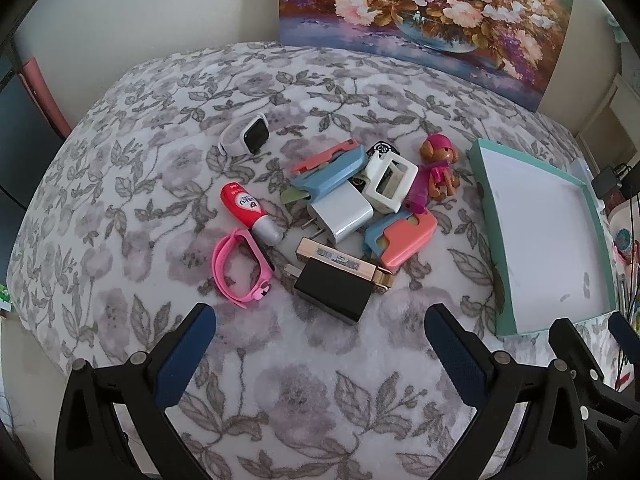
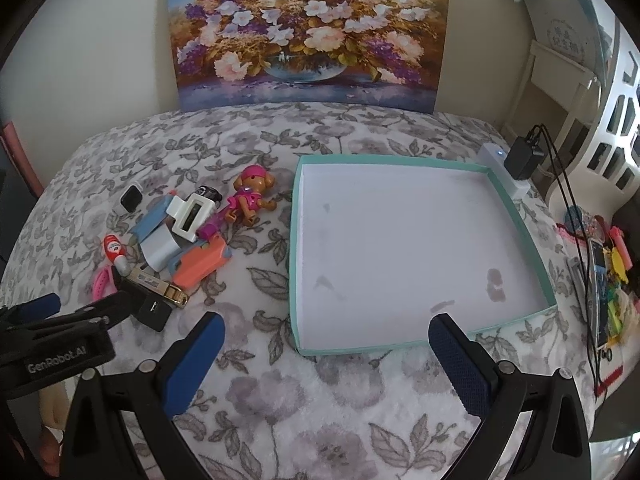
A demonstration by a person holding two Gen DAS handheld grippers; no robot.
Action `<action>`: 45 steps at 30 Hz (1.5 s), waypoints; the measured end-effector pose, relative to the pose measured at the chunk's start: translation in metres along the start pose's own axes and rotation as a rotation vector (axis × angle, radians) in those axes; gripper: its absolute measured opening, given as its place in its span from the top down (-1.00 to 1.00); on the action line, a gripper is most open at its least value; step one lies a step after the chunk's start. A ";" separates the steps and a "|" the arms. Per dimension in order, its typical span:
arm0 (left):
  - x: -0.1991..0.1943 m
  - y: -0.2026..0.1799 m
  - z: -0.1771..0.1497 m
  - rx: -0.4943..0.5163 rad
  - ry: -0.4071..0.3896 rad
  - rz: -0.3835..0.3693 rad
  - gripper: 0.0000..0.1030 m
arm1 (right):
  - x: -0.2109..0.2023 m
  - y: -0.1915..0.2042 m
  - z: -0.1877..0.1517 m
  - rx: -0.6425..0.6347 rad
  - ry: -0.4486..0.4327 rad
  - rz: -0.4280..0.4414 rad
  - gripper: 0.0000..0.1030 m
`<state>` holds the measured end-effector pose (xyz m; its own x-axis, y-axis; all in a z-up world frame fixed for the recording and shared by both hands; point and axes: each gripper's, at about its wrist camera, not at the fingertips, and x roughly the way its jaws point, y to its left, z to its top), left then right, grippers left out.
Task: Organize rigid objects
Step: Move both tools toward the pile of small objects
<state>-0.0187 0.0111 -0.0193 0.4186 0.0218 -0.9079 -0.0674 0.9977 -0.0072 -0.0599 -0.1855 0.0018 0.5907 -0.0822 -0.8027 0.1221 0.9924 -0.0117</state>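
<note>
A pile of small items lies on the floral blanket [image 1: 160,184]: a white smartwatch [image 1: 246,136], a red tube [image 1: 244,212], a pink wristband [image 1: 240,272], a black charger [image 1: 332,292], a white charger [image 1: 340,216], a gold clip-like piece [image 1: 344,262], a white frame [image 1: 390,184], blue and coral cases [image 1: 404,240] and a toy dog in pink [image 1: 438,168]. My left gripper [image 1: 320,316] hovers open just in front of the black charger. To the right, my right gripper [image 2: 326,322] is open and holds nothing, at the near edge of an empty teal box [image 2: 294,240].
A flower painting [image 2: 308,32] leans on the wall behind the bed. At the far right a white power strip with a black adapter [image 2: 524,156] trails cables past colourful clutter [image 2: 612,272]. White furniture [image 2: 560,80] stands in the corner.
</note>
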 end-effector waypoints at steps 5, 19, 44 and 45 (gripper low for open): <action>-0.002 -0.001 -0.001 0.008 -0.008 -0.004 -1.00 | 0.005 0.000 -0.002 0.006 0.020 -0.024 -1.00; -0.010 0.005 -0.004 -0.005 -0.044 -0.014 -1.00 | 0.016 0.001 -0.004 0.012 0.054 -0.067 -1.00; -0.006 0.047 0.054 -0.187 0.000 0.038 -1.00 | 0.006 0.039 0.067 0.028 0.004 0.018 -1.00; -0.003 0.051 0.054 -0.199 0.003 0.035 -1.00 | 0.014 0.044 0.070 0.041 0.028 0.029 -1.00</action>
<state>0.0258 0.0653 0.0060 0.4104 0.0557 -0.9102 -0.2593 0.9640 -0.0579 0.0091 -0.1490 0.0316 0.5716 -0.0499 -0.8190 0.1381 0.9898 0.0361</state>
